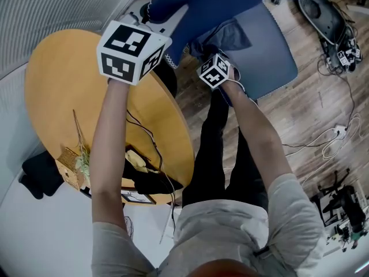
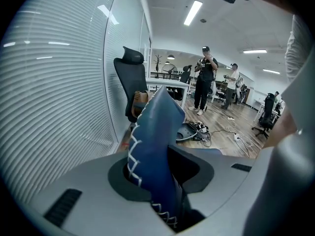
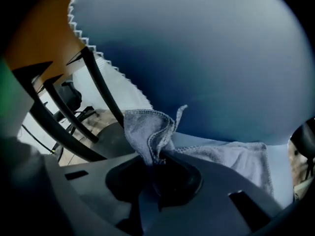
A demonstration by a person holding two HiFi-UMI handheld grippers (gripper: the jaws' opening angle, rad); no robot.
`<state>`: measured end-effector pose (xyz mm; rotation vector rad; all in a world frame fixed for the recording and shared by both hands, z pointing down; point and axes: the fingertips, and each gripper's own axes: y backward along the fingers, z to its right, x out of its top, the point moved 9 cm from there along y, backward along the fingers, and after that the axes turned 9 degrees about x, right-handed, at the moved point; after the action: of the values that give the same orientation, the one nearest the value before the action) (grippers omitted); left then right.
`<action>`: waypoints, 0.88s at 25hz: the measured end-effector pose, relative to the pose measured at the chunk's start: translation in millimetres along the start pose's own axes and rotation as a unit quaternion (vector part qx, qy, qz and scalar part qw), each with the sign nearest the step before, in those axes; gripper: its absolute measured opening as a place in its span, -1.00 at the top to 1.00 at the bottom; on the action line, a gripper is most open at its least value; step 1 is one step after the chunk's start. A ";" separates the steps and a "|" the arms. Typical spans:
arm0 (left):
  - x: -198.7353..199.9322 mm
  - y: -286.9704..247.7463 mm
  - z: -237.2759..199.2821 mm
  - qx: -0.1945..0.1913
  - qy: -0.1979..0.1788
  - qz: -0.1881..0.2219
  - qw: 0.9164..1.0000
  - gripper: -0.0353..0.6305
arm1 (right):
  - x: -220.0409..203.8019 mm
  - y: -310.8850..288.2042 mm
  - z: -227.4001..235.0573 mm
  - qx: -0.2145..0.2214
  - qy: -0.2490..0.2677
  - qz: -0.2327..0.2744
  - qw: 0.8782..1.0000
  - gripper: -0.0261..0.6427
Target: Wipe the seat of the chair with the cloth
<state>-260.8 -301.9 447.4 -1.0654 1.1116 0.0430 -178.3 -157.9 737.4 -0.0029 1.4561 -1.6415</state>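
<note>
Two grips: terry cloth (image 3: pixel 147 132) (right tool (image 3: pixel 157 165)), stitched cushion (image 2: pixel 160 146).

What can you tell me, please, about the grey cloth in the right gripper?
The grey terry-looking cloth has a stitched hem and is bunched into upright folds where the right gripper is shut on it. The rest spreads flat on the blue padded chair seat. It looks soft and limp.

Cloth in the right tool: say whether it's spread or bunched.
Bunched: the cloth rises in crumpled folds from the right tool's shut jaws, one end trailing.
</note>
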 end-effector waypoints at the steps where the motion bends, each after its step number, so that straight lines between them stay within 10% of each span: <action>1: -0.2 -0.2 0.1 0.000 0.001 0.000 1.000 0.53 | -1.2 -2.2 -6.6 0.010 0.018 -0.005 1.000 0.76; 9: -0.9 -0.4 0.7 -0.001 0.003 0.000 1.000 0.53 | -48.3 0.8 -50.9 0.153 0.242 -0.103 0.953 0.76; 22: -0.8 -1.7 0.5 -0.001 0.002 0.004 1.000 0.52 | -61.9 22.8 -40.9 0.172 0.279 -0.144 0.934 0.77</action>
<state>-260.0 -302.1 449.2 -1.0627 1.1190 0.0476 -150.4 -85.5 740.3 0.5065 1.6061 -2.2465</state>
